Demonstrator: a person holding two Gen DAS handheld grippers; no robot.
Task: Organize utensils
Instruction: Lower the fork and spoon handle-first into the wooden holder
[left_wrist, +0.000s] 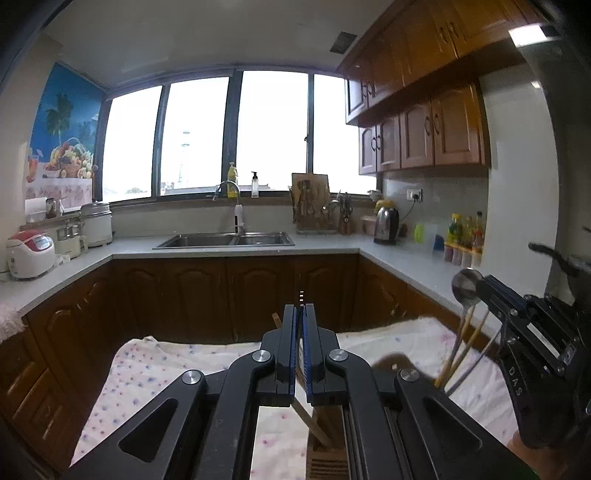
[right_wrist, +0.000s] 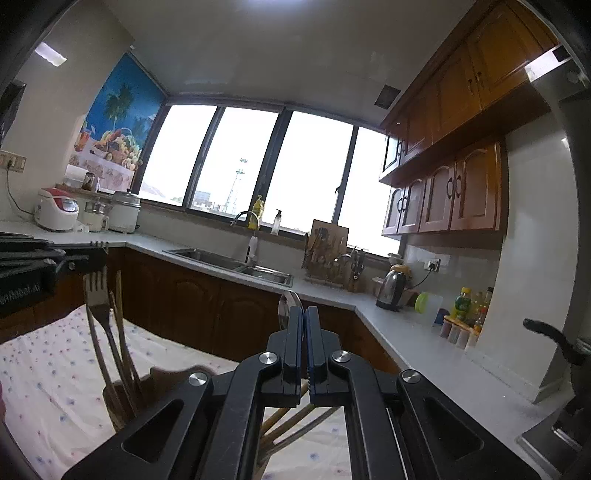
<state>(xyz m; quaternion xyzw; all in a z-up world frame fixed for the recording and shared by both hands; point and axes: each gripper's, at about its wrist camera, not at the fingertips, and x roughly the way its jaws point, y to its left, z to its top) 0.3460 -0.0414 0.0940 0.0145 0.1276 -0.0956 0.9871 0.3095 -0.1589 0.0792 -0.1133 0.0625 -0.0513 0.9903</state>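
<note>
Kitchen beyond; spoon (right_wrist: 289, 308) held bowl-up.

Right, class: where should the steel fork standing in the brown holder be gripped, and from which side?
Take the fork on its bare handle just below the tines, from above and its left in the right wrist view: it stands near upright, lower end sunk in the holder, wooden chopsticks crowding its right.
</note>
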